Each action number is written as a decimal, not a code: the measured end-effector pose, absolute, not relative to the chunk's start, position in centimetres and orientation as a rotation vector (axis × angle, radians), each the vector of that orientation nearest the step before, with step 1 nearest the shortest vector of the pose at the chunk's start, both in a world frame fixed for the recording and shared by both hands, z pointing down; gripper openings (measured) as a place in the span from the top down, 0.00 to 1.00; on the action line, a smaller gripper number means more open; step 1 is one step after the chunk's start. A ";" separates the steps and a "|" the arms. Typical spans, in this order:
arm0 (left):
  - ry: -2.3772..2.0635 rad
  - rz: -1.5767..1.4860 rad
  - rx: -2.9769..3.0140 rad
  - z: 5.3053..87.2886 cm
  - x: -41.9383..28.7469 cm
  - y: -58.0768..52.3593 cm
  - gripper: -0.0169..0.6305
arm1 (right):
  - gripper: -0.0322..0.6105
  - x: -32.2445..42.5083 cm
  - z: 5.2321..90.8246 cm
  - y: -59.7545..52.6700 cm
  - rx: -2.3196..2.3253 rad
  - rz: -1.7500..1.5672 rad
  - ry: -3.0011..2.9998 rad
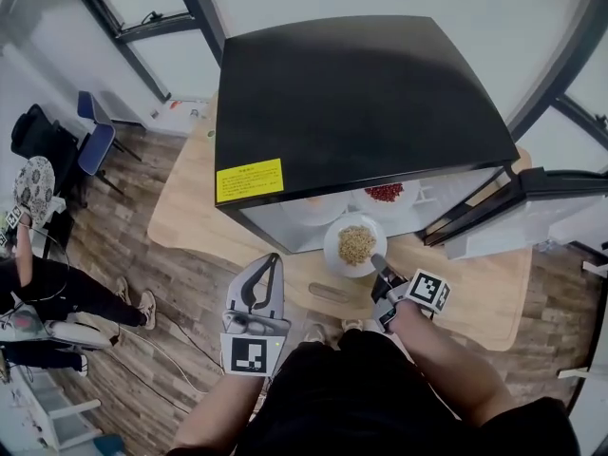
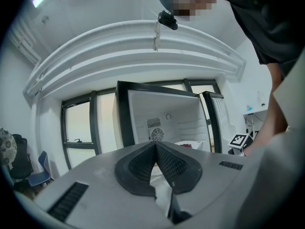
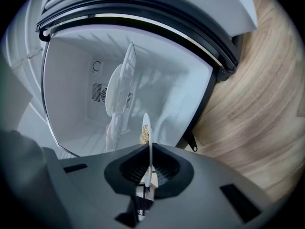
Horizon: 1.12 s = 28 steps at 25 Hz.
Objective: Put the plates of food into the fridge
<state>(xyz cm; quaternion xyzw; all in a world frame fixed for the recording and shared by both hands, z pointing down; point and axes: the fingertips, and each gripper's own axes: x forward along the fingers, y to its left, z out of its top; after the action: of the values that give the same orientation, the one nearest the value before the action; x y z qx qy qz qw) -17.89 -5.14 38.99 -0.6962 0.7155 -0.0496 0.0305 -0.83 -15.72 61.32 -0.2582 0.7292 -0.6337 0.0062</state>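
- While the fridge [image 1: 361, 103] stands on the wooden counter [image 1: 190, 217] with its door [image 1: 532, 207] swung wide to the right in the head view, the right gripper [image 1: 380, 266] holds a plate of tan food [image 1: 354, 245] just in front of the opening.
- The right gripper's jaws are clamped on the near rim of that white plate. In the right gripper view, the plate of tan food [image 3: 148, 142] shows edge-on, pinched between the dark pads of the right gripper [image 3: 149, 168], with the heap of food on its far half.
- The plate hangs at the threshold of the fridge, its far edge level with the front of the cabinet and its near part over the counter.
- Deeper inside sits a plate of red food [image 1: 385, 193], well behind the held one. The right gripper view also shows a white plate [image 3: 116, 89] in the cavity, close to the fan grille [image 3: 97, 92] on the back wall.
- The left gripper [image 1: 273, 262] is held back from the counter's near edge, above the wooden floor [image 1: 171, 293] and to the left of the held plate.
- In the left gripper view, the left gripper [image 2: 156, 144] has its jaws pressed together at the tips with nothing between them. It faces the open fridge [image 2: 162, 113], where the plate of red food [image 2: 188, 145] is visible.
- A yellow label [image 1: 249, 180] is stuck on the fridge's black top, near its front left corner.
- A person [image 1: 38, 293] sits at the far left of the head view, well away from the counter.
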 end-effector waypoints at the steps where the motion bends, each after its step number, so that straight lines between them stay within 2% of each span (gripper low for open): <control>1: 2.212 -0.150 -2.138 39.0 -18.1 -5.1 0.97 | 0.90 -1.1 61.5 -15.9 -0.808 -1.983 2.277; 28: 2.370 -0.220 -2.023 40.1 -25.6 -3.1 0.97 | 0.90 -9.3 65.3 -20.6 -0.905 -2.020 2.255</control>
<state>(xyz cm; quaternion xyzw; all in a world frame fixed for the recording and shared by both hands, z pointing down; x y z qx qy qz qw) -25.58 -3.09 40.12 -0.6476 0.7587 -0.0705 0.0092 -9.33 -20.55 65.30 -0.2864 0.7135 -0.6394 -0.0091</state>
